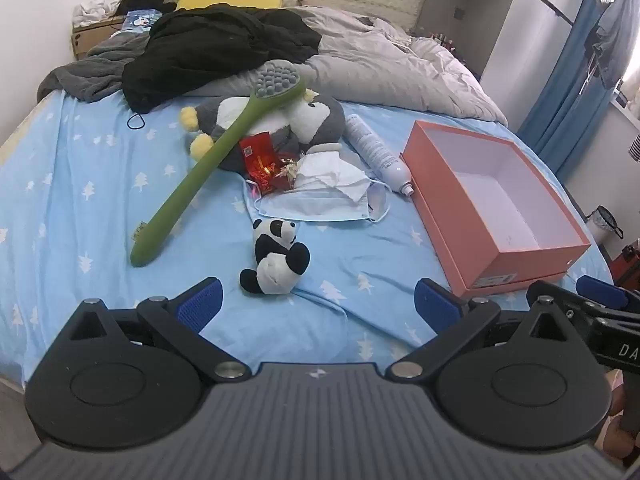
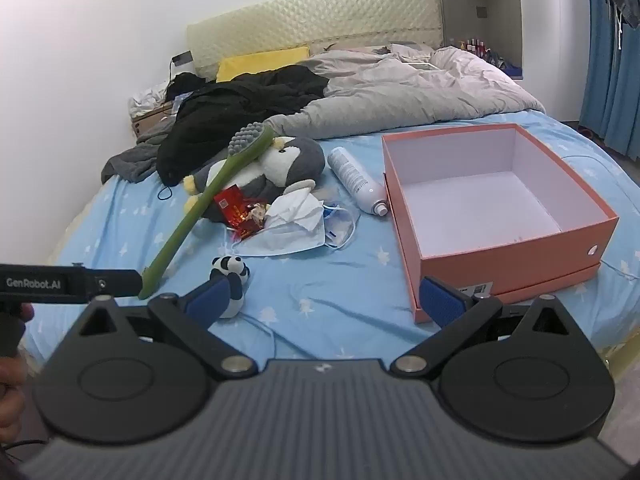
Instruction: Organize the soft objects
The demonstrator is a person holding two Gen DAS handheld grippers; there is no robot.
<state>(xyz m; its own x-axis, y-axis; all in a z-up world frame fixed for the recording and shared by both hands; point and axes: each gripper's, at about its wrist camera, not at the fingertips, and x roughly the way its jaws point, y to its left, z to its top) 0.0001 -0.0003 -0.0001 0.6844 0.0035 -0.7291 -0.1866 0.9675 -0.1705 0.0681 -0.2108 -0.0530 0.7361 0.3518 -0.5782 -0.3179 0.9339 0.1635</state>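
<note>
Left tool (image 1: pixel 318 306): spread wide, holding nothing
Right tool (image 2: pixel 324 300): spread wide, holding nothing
Panda plush (image 1: pixel 276 258): on the bed sheet (image 1: pixel 80 184), just ahead of left tool, slightly left of centre; nearer left hand
Open room: bare sheet around panda; empty orange box (image 2: pixel 516 250) to the right

Left gripper (image 1: pixel 318 304) jaws wide, nothing btwn. Panda plush (image 1: pixel 276 256) just ahead on bed sheet (image 1: pixel 80 200); orange box (image 1: pixel 496 200) to right.
</note>
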